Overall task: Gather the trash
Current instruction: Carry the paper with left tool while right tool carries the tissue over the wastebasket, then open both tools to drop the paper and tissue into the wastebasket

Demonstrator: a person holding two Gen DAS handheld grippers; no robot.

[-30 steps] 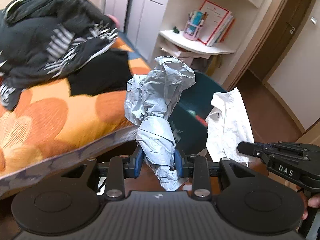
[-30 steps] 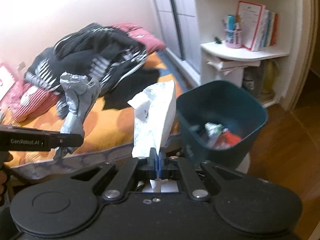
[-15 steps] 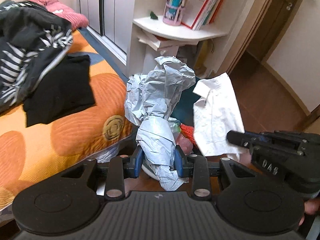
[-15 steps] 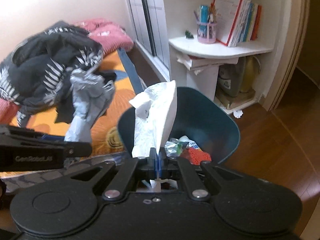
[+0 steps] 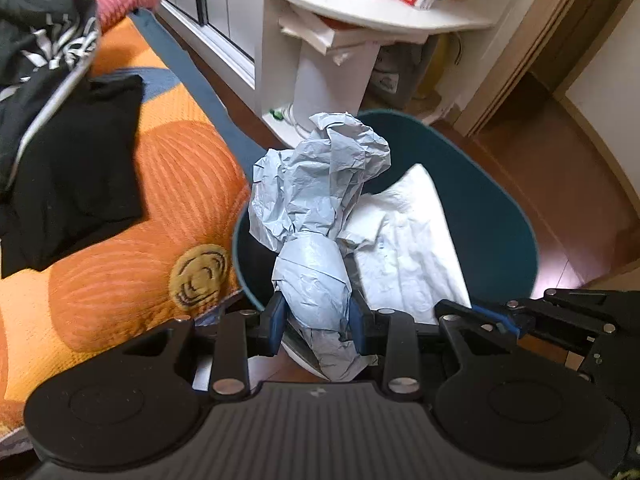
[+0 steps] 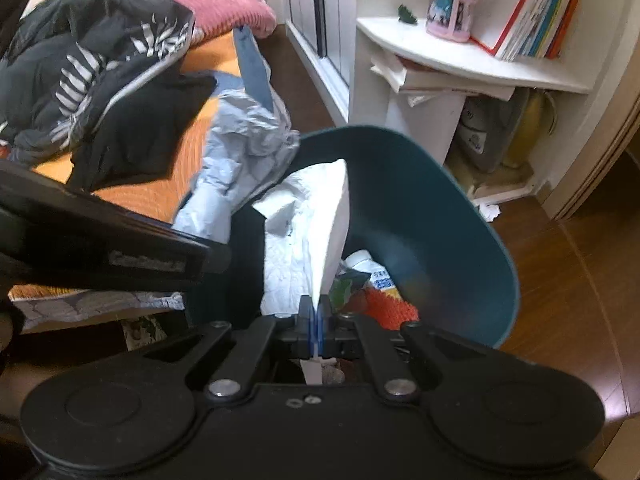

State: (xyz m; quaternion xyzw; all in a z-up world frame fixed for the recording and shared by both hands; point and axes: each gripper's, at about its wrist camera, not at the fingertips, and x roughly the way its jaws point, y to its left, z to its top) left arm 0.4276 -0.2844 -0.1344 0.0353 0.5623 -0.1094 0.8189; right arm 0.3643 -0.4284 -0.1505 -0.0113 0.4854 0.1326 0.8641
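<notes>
The left gripper (image 5: pixel 316 316) has its jaws closed around the lower part of a crumpled grey plastic bag (image 5: pixel 320 200), whose bunched top stands up over the near rim of a dark teal trash bin (image 5: pixel 500 216). The right gripper (image 6: pixel 315 322) has its jaws pressed nearly together on the bottom edge of a white paper wrapper (image 6: pixel 316 232), which rises in a point above the bin's (image 6: pixel 440 240) opening. In the left wrist view the same wrapper (image 5: pixel 404 252) hangs inside the bin's outline, just beside the grey bag, with the right gripper (image 5: pixel 496 320) reaching in from the lower right. In the right wrist view the grey bag (image 6: pixel 240 160) sits at the bin's left edge, above the body of the left gripper (image 6: pixel 100 240).

Trash already lies at the bottom of the bin: something orange-red (image 6: pixel 388 308) and what may be a printed packet (image 6: pixel 372 268), though the view is blurred there. The bin stands on a wooden floor (image 6: pixel 568 280) against an orange patterned bed (image 5: pixel 140 208) piled with dark clothes (image 6: pixel 92 60), near a white shelf unit (image 6: pixel 460 64) holding books (image 6: pixel 532 12).
</notes>
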